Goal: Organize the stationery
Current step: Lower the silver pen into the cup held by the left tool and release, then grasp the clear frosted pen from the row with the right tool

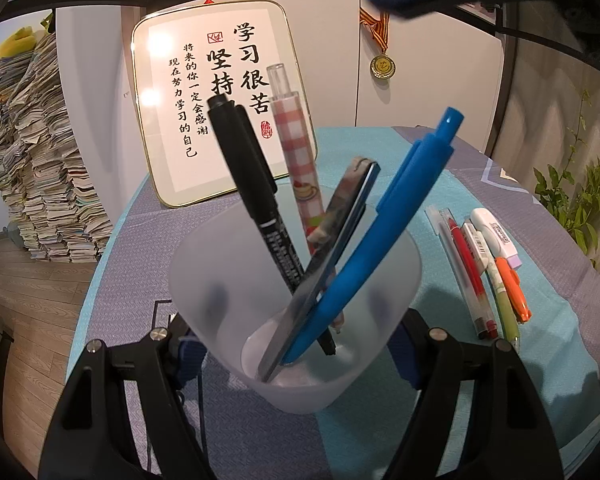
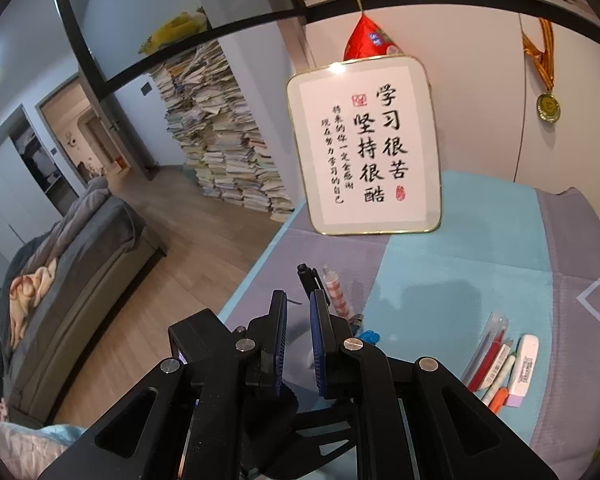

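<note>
My left gripper [image 1: 296,344] is shut on a frosted plastic pen cup [image 1: 204,280], its pads on both sides. The cup holds a blue pen [image 1: 384,232], a black marker [image 1: 252,184], a pink checked pen [image 1: 296,148] and a grey ruler [image 1: 332,240]. Loose pens [image 1: 484,276] and a white correction tape [image 1: 496,236] lie on the cloth to the right. My right gripper [image 2: 299,328] hovers above the cup, its jaws narrowly apart and empty. The pen tops [image 2: 324,284] show just beyond it. The loose pens [image 2: 496,360] lie at its lower right.
A framed calligraphy sign [image 1: 220,100] leans at the back of the table, which has a blue and grey cloth [image 1: 420,152]. A medal [image 1: 382,66] hangs on the white cabinet. A tall stack of books [image 1: 40,160] stands on the floor at the left. A plant [image 1: 572,200] is at the right.
</note>
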Motion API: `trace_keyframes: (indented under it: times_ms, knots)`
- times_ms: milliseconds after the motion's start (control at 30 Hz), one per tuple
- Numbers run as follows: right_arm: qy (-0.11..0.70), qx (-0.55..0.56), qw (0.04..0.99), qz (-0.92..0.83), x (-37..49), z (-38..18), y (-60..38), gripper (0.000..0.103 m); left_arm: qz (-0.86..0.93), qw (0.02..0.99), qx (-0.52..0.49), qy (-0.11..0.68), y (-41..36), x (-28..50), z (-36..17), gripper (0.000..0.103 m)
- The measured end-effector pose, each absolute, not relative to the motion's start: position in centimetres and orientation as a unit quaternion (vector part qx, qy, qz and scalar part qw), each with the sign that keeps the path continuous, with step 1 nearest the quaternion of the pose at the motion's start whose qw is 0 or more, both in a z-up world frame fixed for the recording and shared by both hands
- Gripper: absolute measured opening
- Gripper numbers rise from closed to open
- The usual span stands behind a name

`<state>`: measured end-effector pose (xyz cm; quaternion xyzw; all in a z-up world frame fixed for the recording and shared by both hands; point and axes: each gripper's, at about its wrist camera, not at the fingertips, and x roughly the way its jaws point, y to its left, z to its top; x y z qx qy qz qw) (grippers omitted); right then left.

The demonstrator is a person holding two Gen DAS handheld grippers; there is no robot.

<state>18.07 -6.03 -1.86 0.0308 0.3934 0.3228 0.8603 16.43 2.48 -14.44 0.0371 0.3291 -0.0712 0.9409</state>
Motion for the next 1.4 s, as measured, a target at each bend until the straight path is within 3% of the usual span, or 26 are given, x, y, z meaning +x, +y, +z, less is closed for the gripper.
trace_keyframes:
  times_ms: [267, 567, 1033, 1167, 1400]
  knots:
    - [0.37, 0.079, 0.886, 0.268, 18.4, -0.9, -11.0, 0.012, -0.071, 0.941, 0.037, 0.329, 2.5, 16.5, -14.4, 0.074]
    - [0.454, 0.148, 0.867, 0.146, 21.8, -6.7, -17.7, 0.012, -0.071, 0.941, 0.037, 0.329, 2.5, 16.4, -14.4, 0.074]
    - [0.525, 0.091, 0.838, 0.116, 26.8, -12.3, -15.4, 0.013, -0.071, 0.941, 0.037, 0.329, 2.5, 16.4, -14.4, 0.074]
    - [0.525, 0.086, 0.842, 0.089, 28.7, -13.0, -15.5, 0.036, -0.071, 0.941, 0.037, 0.329, 2.5, 16.5, -14.4, 0.074]
    - [0.535, 0.089, 0.837, 0.075, 30.9, -14.6, -15.8, 0.037, -0.071, 0.941, 0.037, 0.329, 2.5, 16.4, -14.4, 0.074]
